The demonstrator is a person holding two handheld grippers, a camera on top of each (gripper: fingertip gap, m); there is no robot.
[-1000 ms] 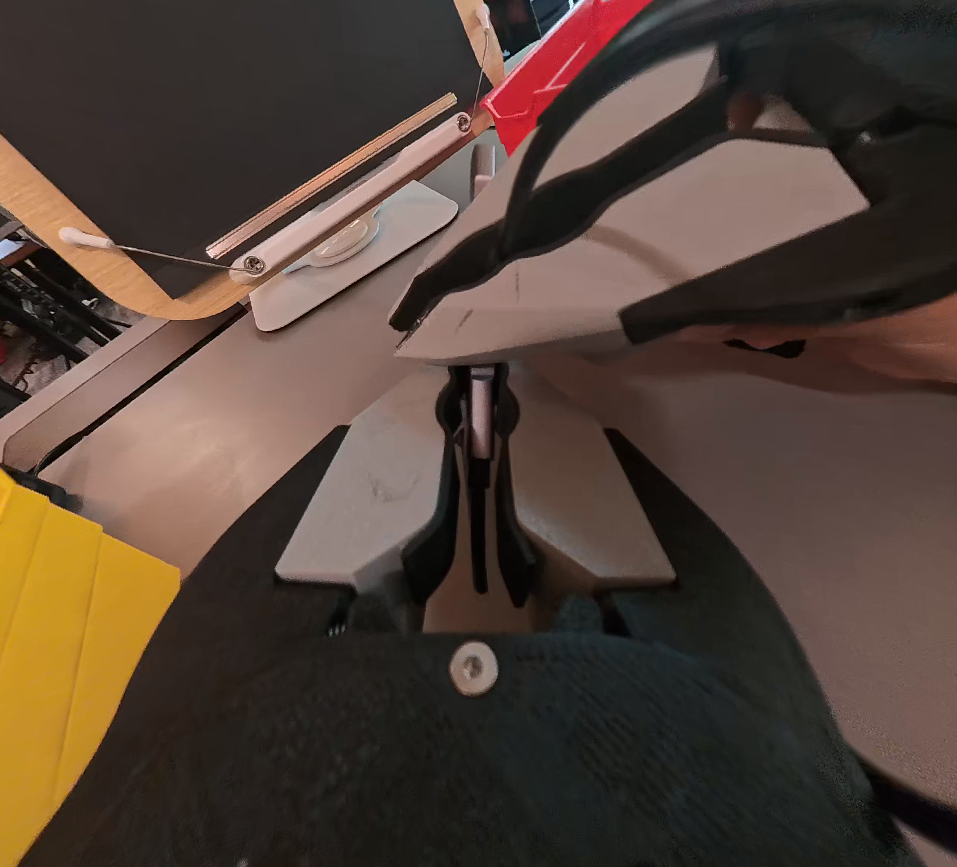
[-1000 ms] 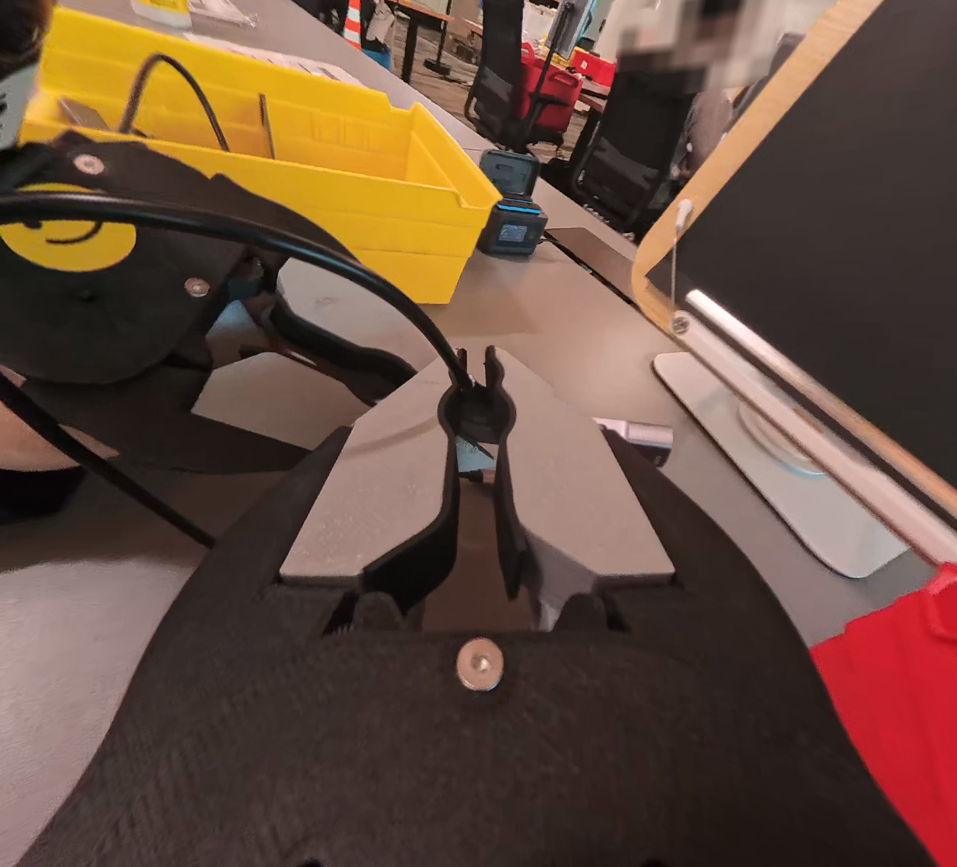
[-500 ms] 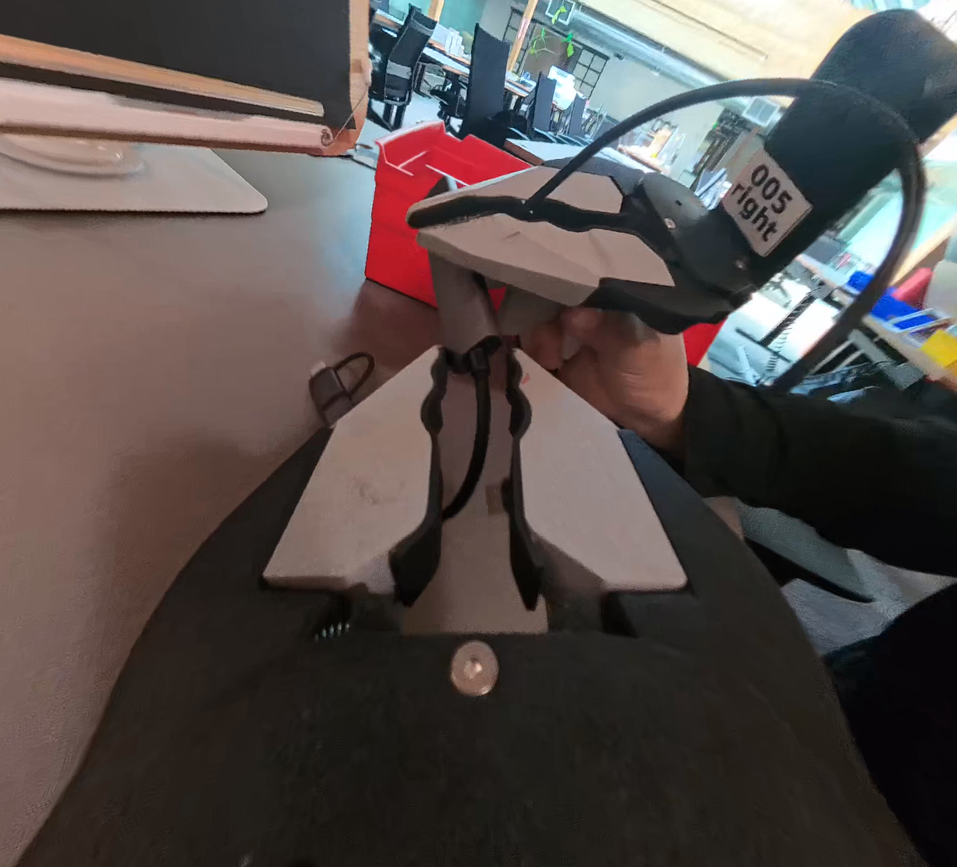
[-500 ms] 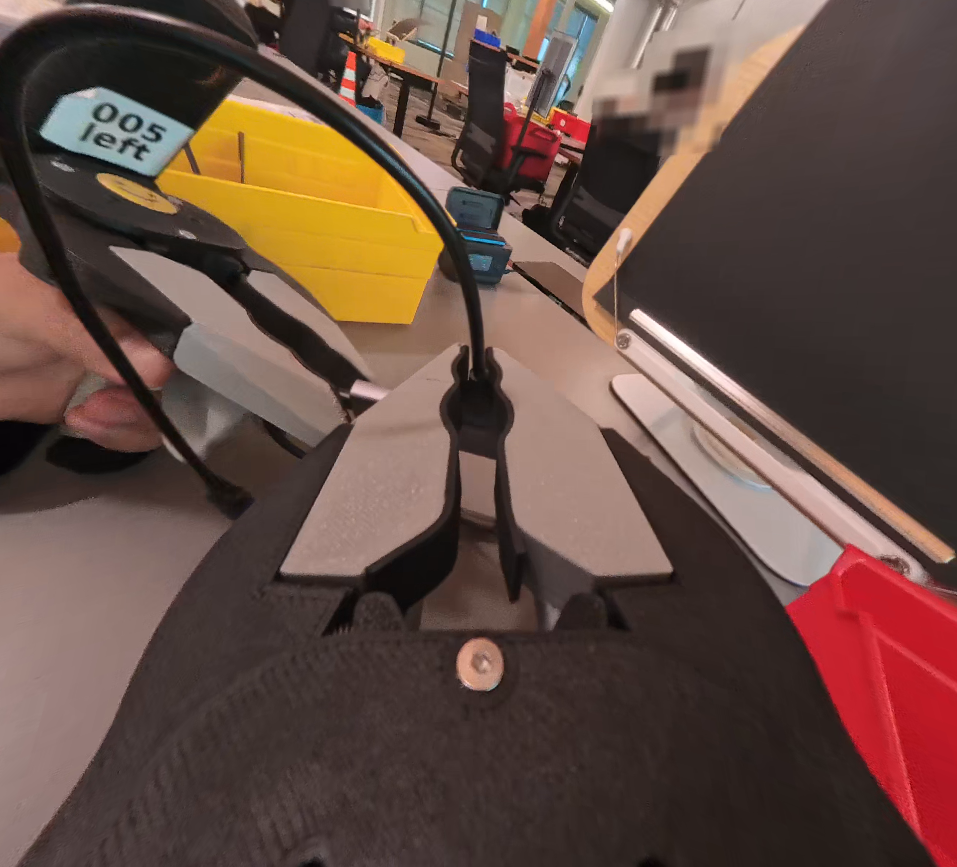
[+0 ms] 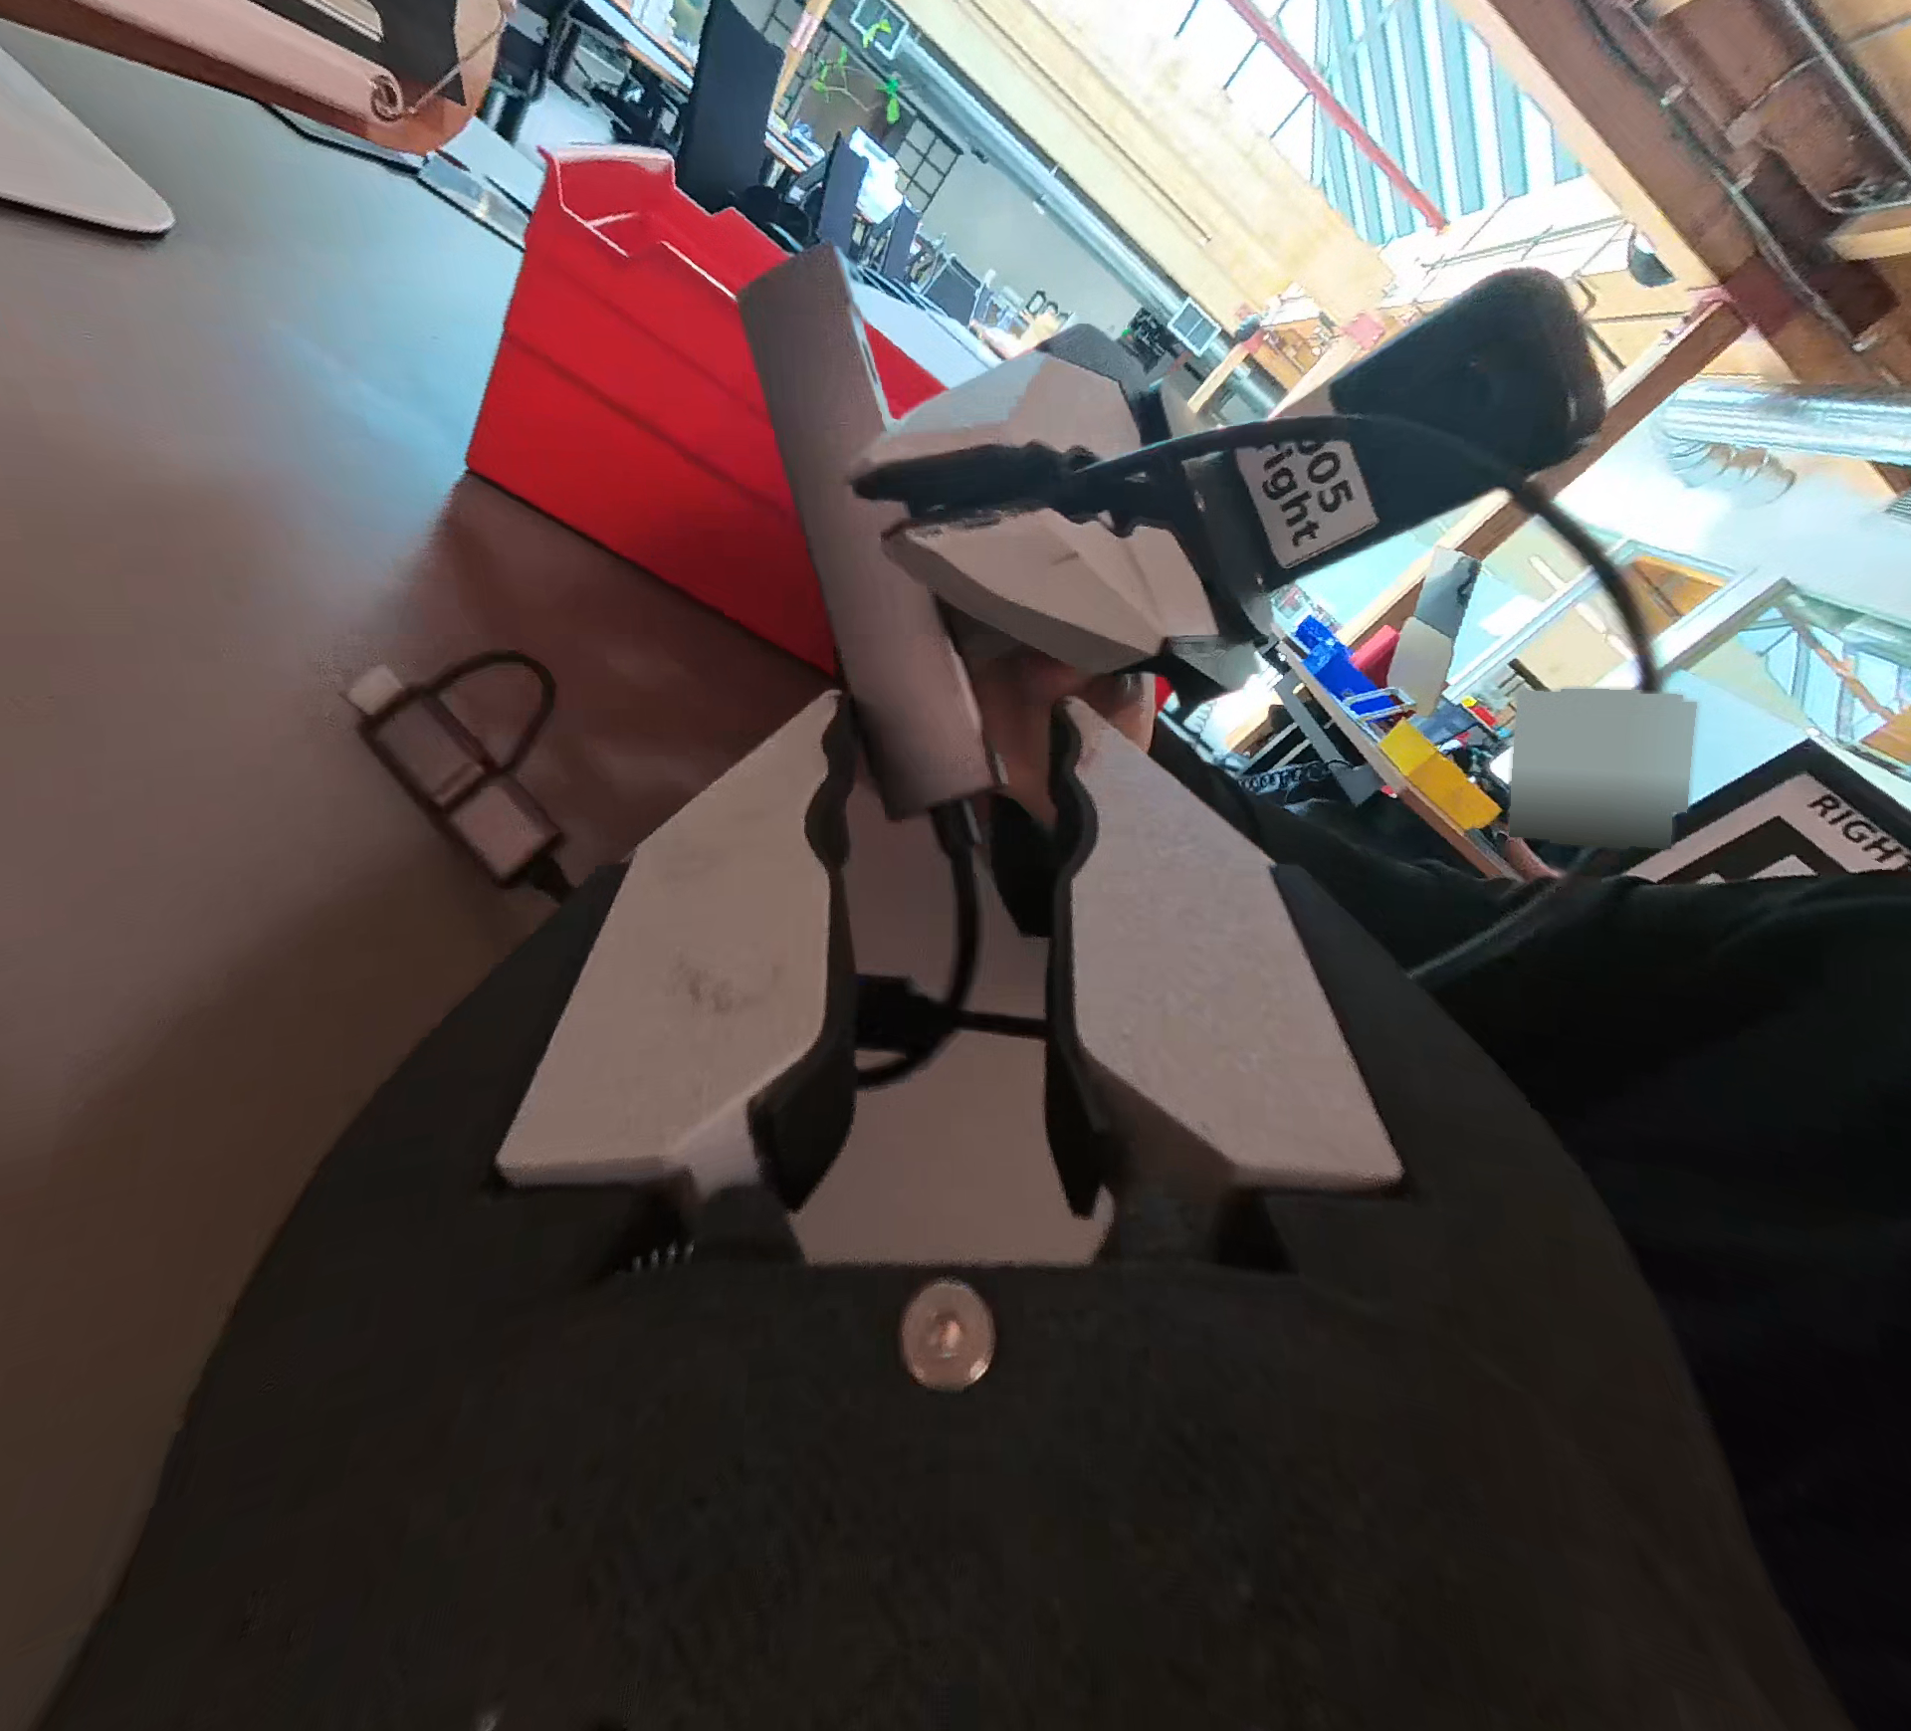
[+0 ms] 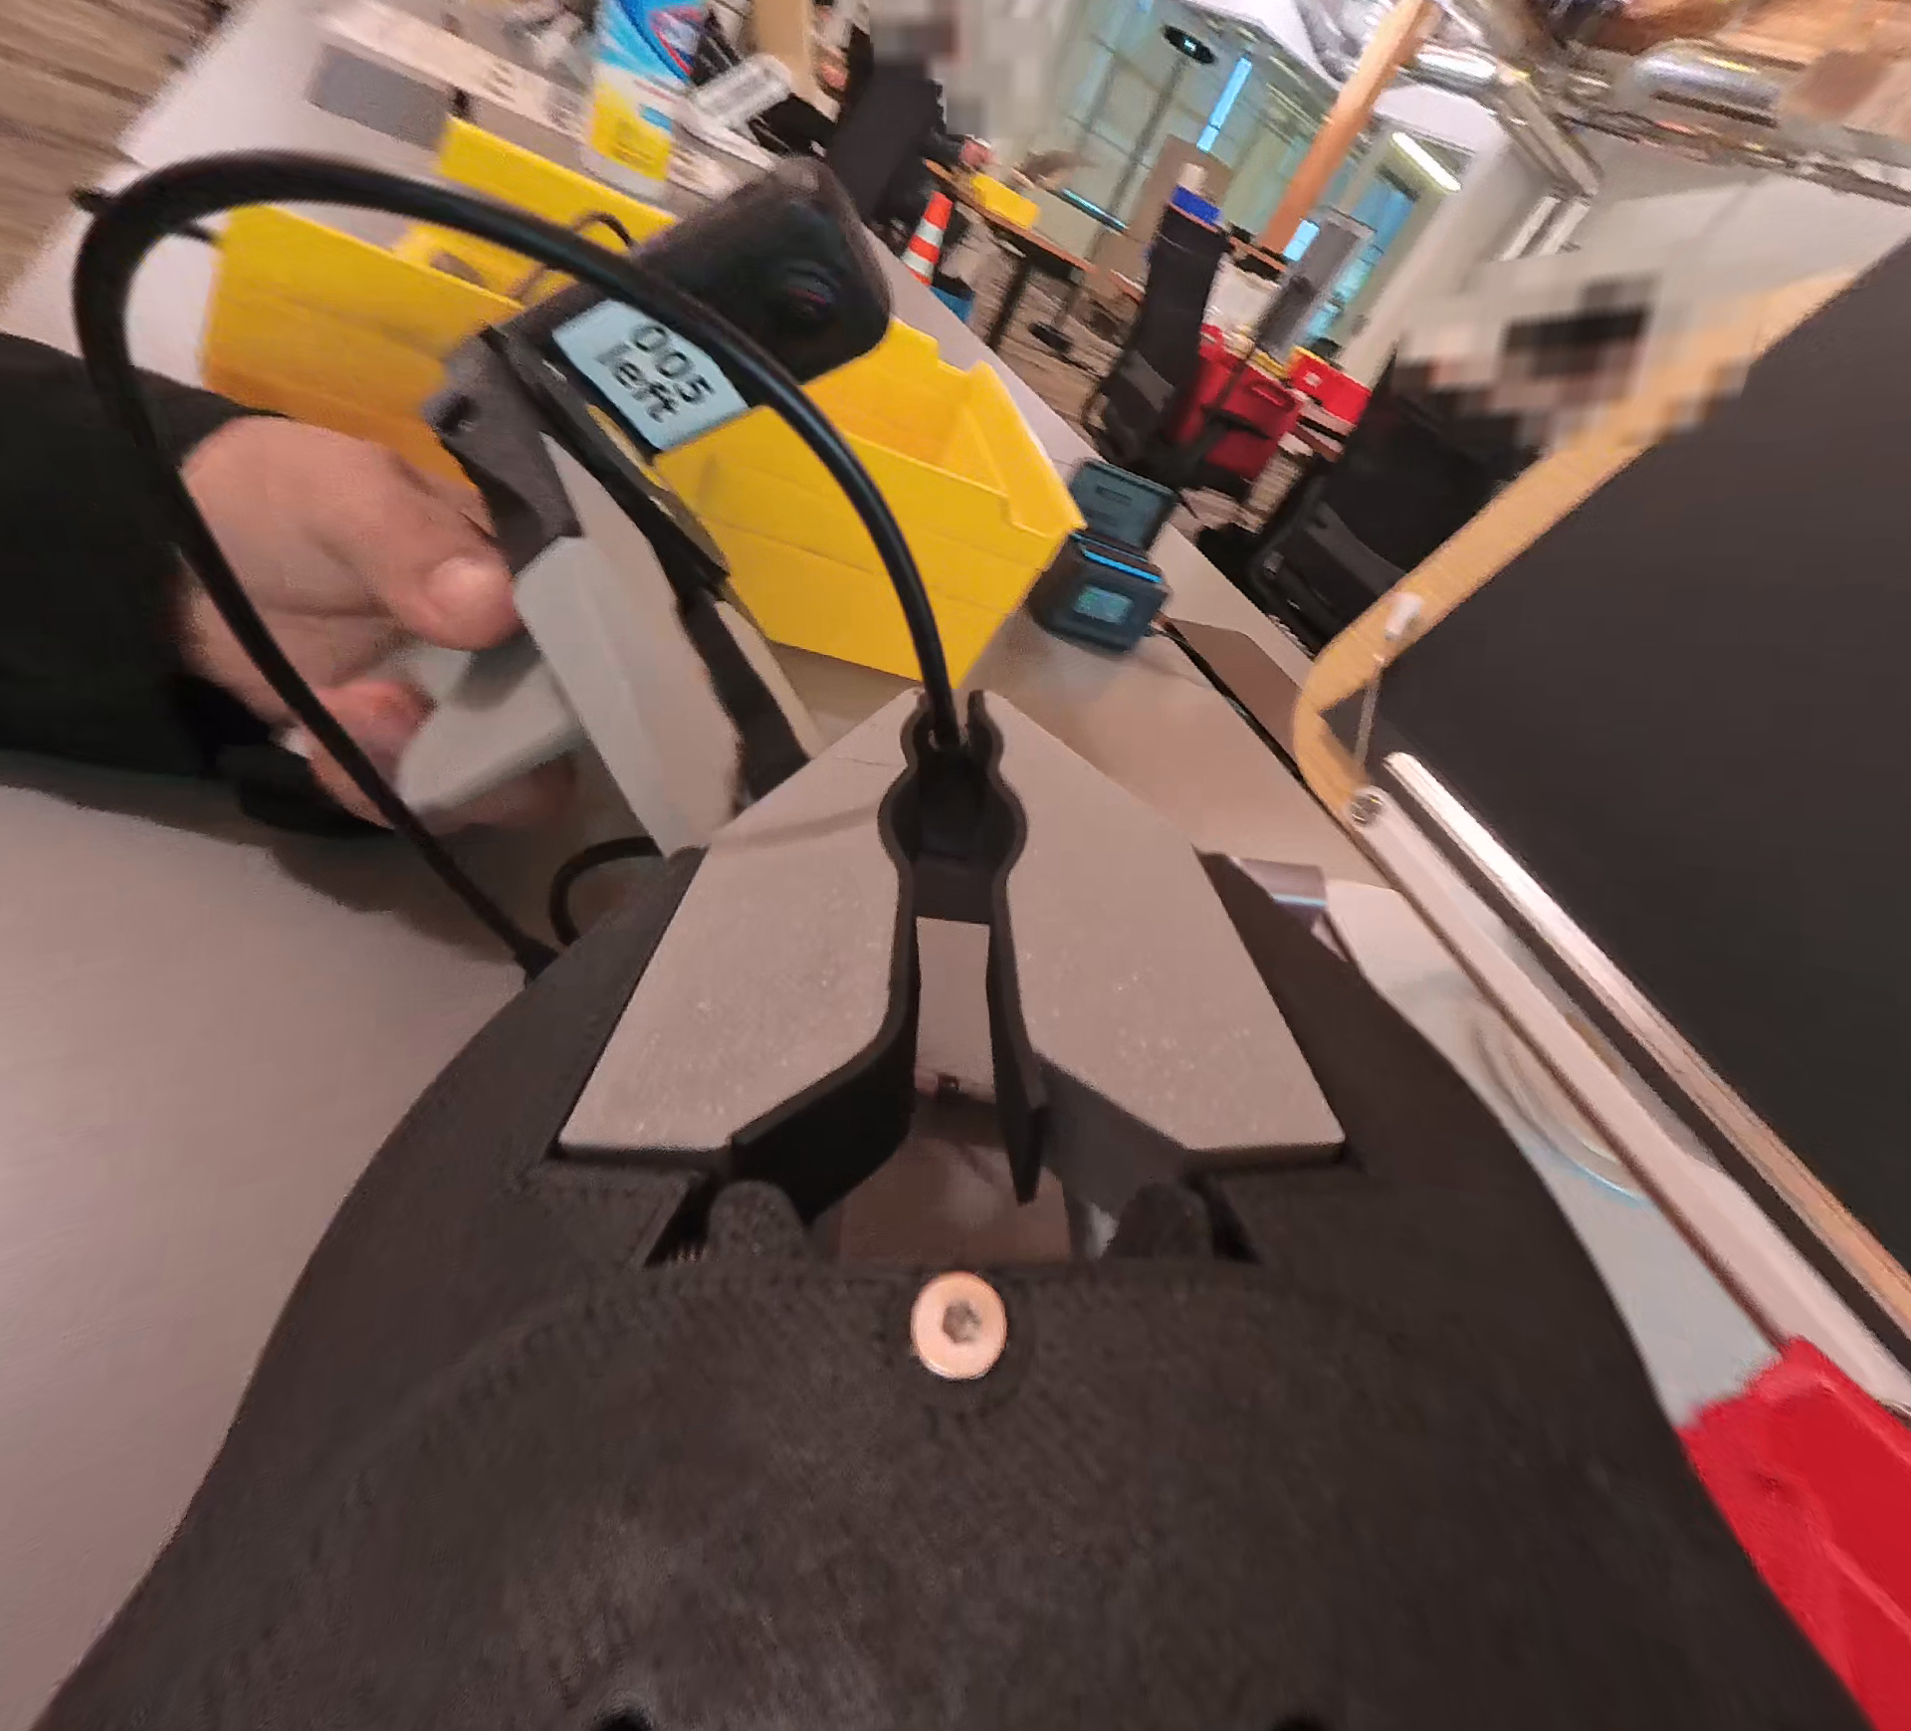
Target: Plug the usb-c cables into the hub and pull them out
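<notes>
The task looks to be in mid-cycle. The right gripper (image 6: 951, 735) has its fingers clenched on the black plug of a cable (image 6: 953, 818). In the left wrist view that plug meets the side of the hub (image 5: 879, 606) near its upper half. Whether it is fully seated or only at the port cannot be told. The left gripper (image 5: 951, 751) has its fingers spread apart. The hub's lower end stands between them, close against one finger and clear of the other, so it appears released. A second small adapter (image 5: 465, 771) with a looped lead lies untouched on the tabletop (image 5: 207, 544), near a red bin (image 5: 620, 420).

The hub is a slim grey bar, matte and hard-edged, with a short dark lead hanging from it. The cable is thin, glossy and springy, arching in a wide loop. The fingers are flat grey wedges with black rubbery edges.
</notes>
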